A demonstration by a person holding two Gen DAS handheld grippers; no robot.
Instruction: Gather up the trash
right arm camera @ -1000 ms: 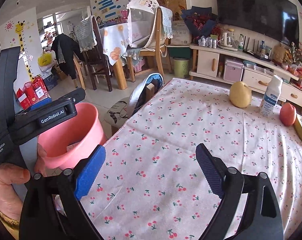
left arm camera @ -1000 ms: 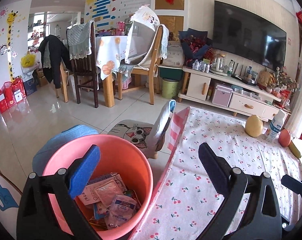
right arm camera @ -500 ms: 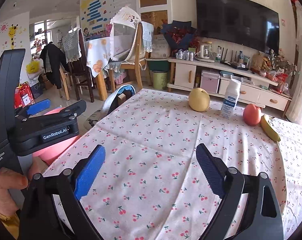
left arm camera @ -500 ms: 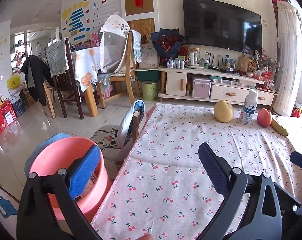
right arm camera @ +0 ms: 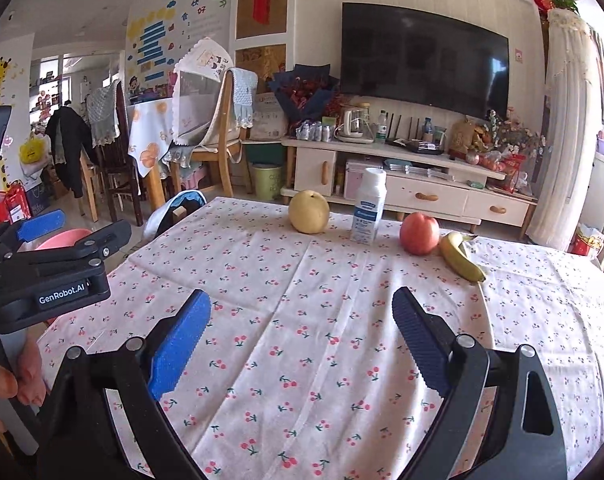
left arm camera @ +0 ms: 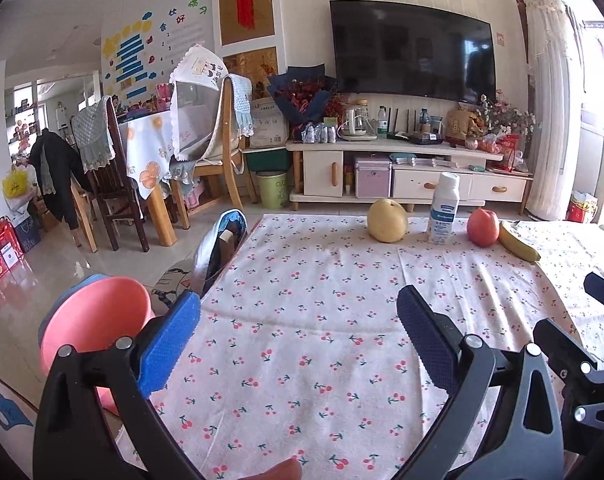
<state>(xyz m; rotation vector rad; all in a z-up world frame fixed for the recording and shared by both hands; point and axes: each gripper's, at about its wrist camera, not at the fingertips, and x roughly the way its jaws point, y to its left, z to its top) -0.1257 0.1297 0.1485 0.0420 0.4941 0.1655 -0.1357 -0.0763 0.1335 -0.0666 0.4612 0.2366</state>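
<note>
Both hand-held grippers, left (left arm camera: 298,328) and right (right arm camera: 301,326), hang over the table (right arm camera: 341,280) with jaws spread wide and empty; the pink bin (left arm camera: 90,324) sits off the table edge at 9 o'clock. Risk: no loose trash visible, so either might wrongly take the bottle (right arm camera: 367,208), pear (right arm camera: 309,212), apple (right arm camera: 419,234) or banana (right arm camera: 459,256) at 12 o'clock. Bin contents hidden; bottle fill level unreadable.
</note>
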